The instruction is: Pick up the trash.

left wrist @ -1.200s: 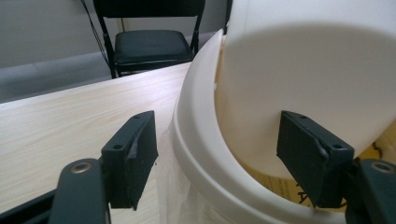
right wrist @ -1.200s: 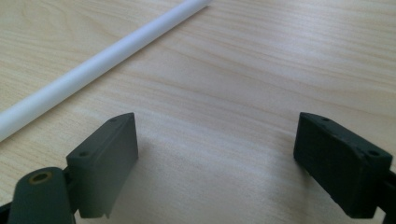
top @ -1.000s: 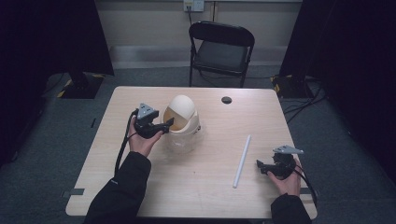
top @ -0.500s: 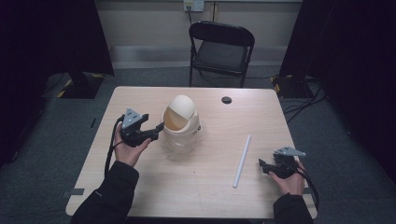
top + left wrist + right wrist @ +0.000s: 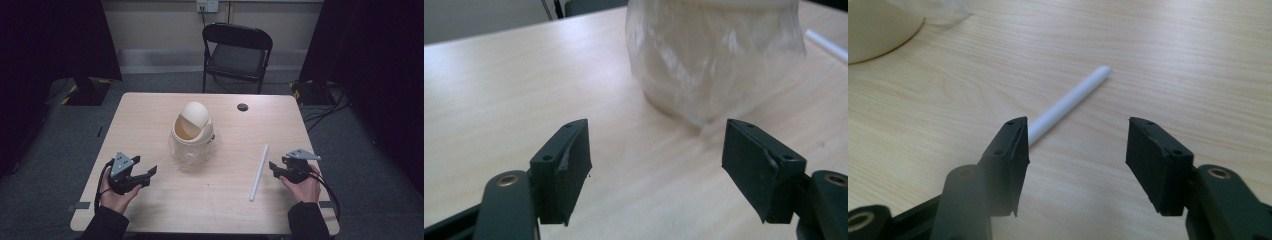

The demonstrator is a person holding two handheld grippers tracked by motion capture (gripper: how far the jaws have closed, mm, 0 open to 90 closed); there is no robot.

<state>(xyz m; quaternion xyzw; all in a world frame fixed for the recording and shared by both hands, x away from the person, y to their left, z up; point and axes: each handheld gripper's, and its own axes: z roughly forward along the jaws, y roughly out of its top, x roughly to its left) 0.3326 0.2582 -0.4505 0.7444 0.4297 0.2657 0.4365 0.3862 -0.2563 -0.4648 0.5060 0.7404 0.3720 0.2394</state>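
1 white tube (image 5: 259, 172) flat on table (image 5: 150, 125) — long axis near-to-far, far end tilted right.

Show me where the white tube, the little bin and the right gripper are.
white tube (image 5: 259, 172), high view, mid-length.
bin (image 5: 194, 116), high view, domed lid.
right gripper (image 5: 274, 168), high view, between its fingertips.

The left tongs (image 5: 150, 172) have drawn back from the bin (image 5: 192, 131); the right tongs (image 5: 273, 166) have been closing, empty.
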